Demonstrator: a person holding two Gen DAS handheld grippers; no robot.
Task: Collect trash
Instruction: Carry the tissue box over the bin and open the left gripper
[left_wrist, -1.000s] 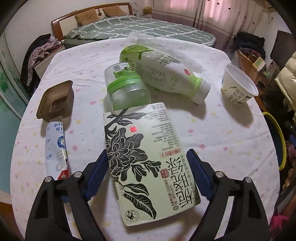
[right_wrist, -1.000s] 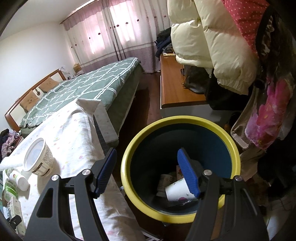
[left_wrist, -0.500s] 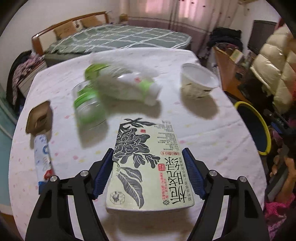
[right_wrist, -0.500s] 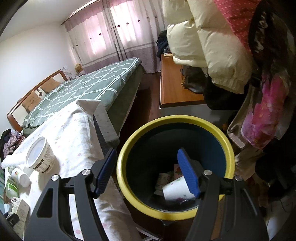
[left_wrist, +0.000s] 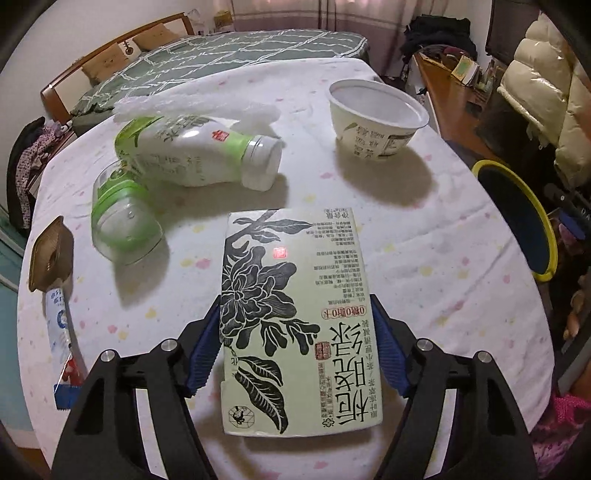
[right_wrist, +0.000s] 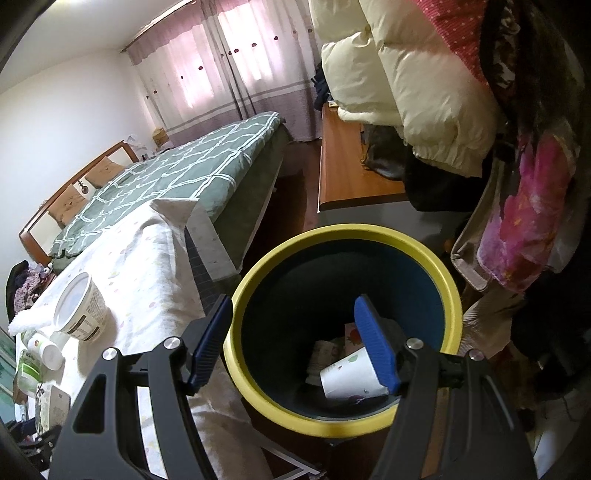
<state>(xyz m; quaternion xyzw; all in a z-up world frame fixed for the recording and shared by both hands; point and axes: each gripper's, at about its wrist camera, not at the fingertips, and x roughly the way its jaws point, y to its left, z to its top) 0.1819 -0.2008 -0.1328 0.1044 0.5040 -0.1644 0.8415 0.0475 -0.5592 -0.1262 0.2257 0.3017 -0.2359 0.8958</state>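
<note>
Left hand-held gripper (left_wrist: 295, 343) clamps a flat tea carton (left_wrist: 295, 317) between its blue pads (left_wrist: 201, 352), one pad on each long edge; the carton's near end looks lifted off the table (left_wrist: 424, 236), though the fisheye makes that hard to confirm. Table carries a white spotted cloth. Ahead-left of the carton: a clear jar with green band (left_wrist: 123, 225) on its side, touching a white-and-green bottle (left_wrist: 195, 151) that also lies down, cap toward the right. A crumpled clear plastic wrap (left_wrist: 192, 107) sits behind the bottle. Ahead-right, well apart: a white paper bowl (left_wrist: 375, 122), upright. Far left edge: a brown plastic tray (left_wrist: 50, 258), and just below it a blue-and-white wrapper (left_wrist: 61, 325). The yellow-rimmed trash bin (left_wrist: 517, 218) stands off the table's right side.

Right hand-held gripper (right_wrist: 295, 343) is spread wide, holding nothing, hovering over the bin's (right_wrist: 347, 417) mouth. Inside the bin: a white paper cup (right_wrist: 351, 376) on its side and other scraps beneath. The left finger overlaps the bin's yellow rim and the table edge. Green quilted bed (right_wrist: 184, 173) lies behind the table; puffy cream jacket (right_wrist: 406, 81) hangs at upper right.
</note>
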